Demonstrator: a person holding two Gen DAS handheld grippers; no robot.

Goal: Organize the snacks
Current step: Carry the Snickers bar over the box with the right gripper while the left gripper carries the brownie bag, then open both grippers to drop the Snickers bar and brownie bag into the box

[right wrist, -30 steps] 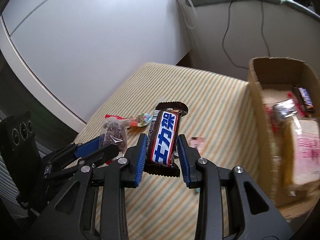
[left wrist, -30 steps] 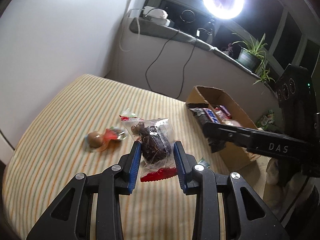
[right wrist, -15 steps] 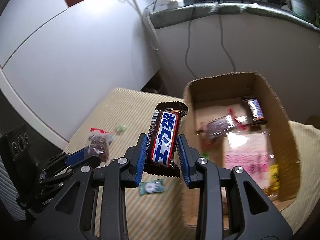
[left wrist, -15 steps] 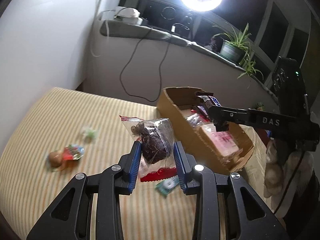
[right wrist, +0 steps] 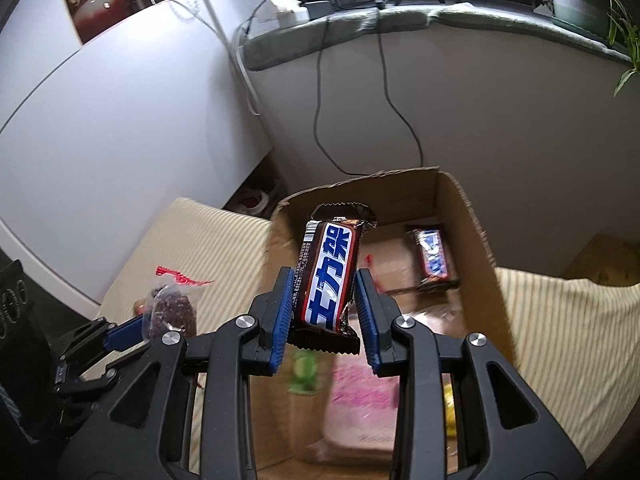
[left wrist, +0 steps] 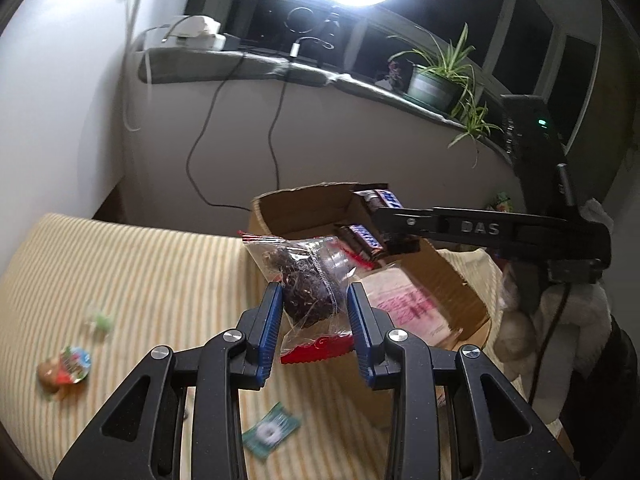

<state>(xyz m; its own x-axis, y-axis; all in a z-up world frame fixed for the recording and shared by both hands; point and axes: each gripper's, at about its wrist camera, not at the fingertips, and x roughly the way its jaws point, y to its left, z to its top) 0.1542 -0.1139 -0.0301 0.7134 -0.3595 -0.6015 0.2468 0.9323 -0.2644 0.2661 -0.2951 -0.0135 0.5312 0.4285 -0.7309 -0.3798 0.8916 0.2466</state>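
Observation:
My left gripper (left wrist: 314, 304) is shut on a clear bag of dark dried fruit (left wrist: 308, 284) with a red seal, held above the striped surface just left of the cardboard box (left wrist: 460, 284). My right gripper (right wrist: 324, 292) is shut on a brown and blue chocolate bar (right wrist: 332, 272), held upright over the open cardboard box (right wrist: 484, 240). In the left wrist view the right gripper (left wrist: 384, 216) reaches in from the right above the box, with the bar (left wrist: 378, 196) in its tip. In the right wrist view the left gripper (right wrist: 132, 332) and its bag (right wrist: 172, 308) show at lower left.
Another chocolate bar (right wrist: 434, 256), a pink-printed packet (left wrist: 412, 304) and a green snack (right wrist: 304, 368) lie in the box. Loose on the striped cloth are a green sachet (left wrist: 272, 434), a round jelly cup (left wrist: 66, 366) and a small pale green wrapper (left wrist: 100, 320). Cables hang from the windowsill (left wrist: 248, 60).
Both grippers have travelled right towards the box with their snacks. The right one now hangs over the box interior; the left has come up beside the box's near wall.

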